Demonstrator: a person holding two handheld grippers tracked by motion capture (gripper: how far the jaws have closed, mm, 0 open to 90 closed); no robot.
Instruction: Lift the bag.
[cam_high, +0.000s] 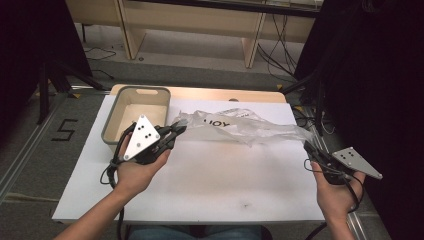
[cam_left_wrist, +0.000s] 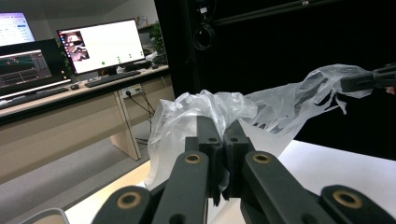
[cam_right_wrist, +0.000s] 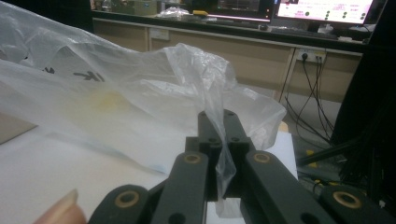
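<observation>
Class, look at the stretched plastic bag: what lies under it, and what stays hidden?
The plastic bag, shut in both grippers, spans the white table. Through the film only white tabletop shows; creases and black print blur the rest.

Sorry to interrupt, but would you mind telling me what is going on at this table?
A person holds a gripper in each hand and has a clear plastic bag stretched between them above the white table. The left gripper and the right gripper are each shut on one end. A grey bin sits at the back left.
</observation>
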